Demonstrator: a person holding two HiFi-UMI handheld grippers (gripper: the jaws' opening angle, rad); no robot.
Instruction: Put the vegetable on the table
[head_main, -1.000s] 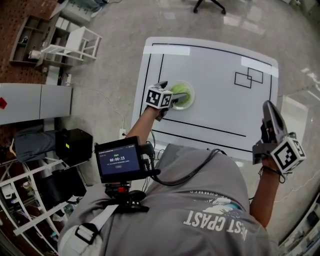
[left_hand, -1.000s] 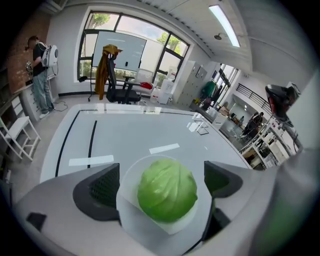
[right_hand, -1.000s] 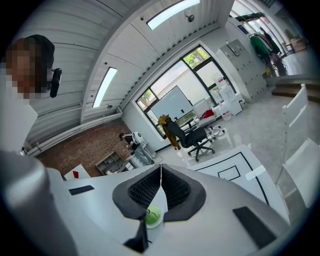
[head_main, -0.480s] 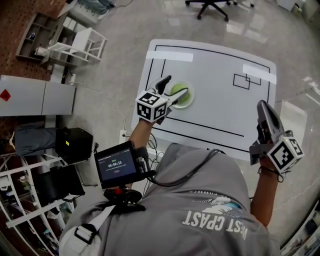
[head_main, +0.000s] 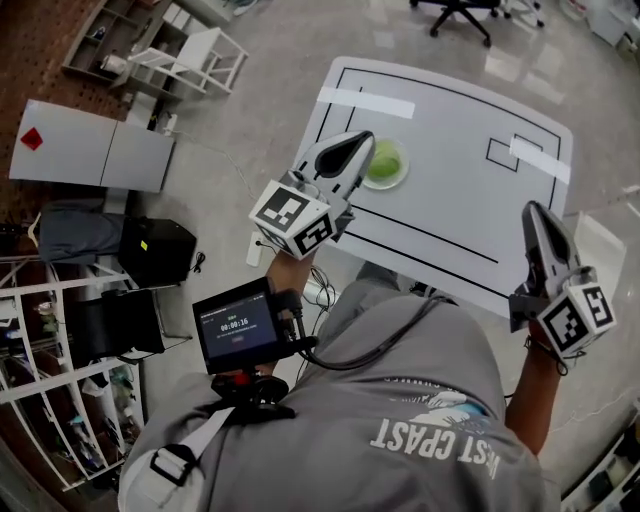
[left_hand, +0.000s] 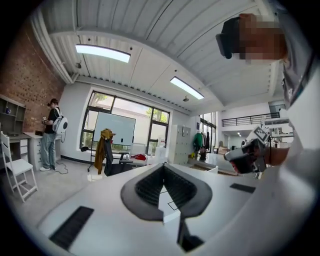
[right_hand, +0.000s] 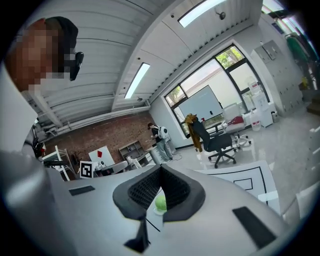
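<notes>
Left gripper (left_hand: 163, 167) is held in the air at the near-left side of the counter (head_main: 470, 205). Its jaws have just closed and are now pressed together with nothing between them; only the room shows past the pads. Right gripper (right_hand: 161, 168) is held off the near-right corner, its jaws also together and empty. The green spot seen low between its pads is far away on the counter, not in the grip. Farther in, nearer to the left edge of the counter than to the right one, stands a shallow pale dish (head_main: 392, 185). The vegetable (head_main: 385, 160), a round light-green piece, lies inside this dish. It is the only container on the counter, and I can see nothing else in it. So the vegetable rests on the counter only through the dish, not on the bare top. In my judgement this fits two stages: the vegetable is already where it is wanted, or it waits in the dish to be taken out onto the bare top. Should it need lifting, the jaws must first spread and come down over it without pushing the dish rim. Toward the far edge lies a white tape strip (head_main: 372, 102), and near the right edge small rectangles (head_main: 505, 152) are drawn.
</notes>
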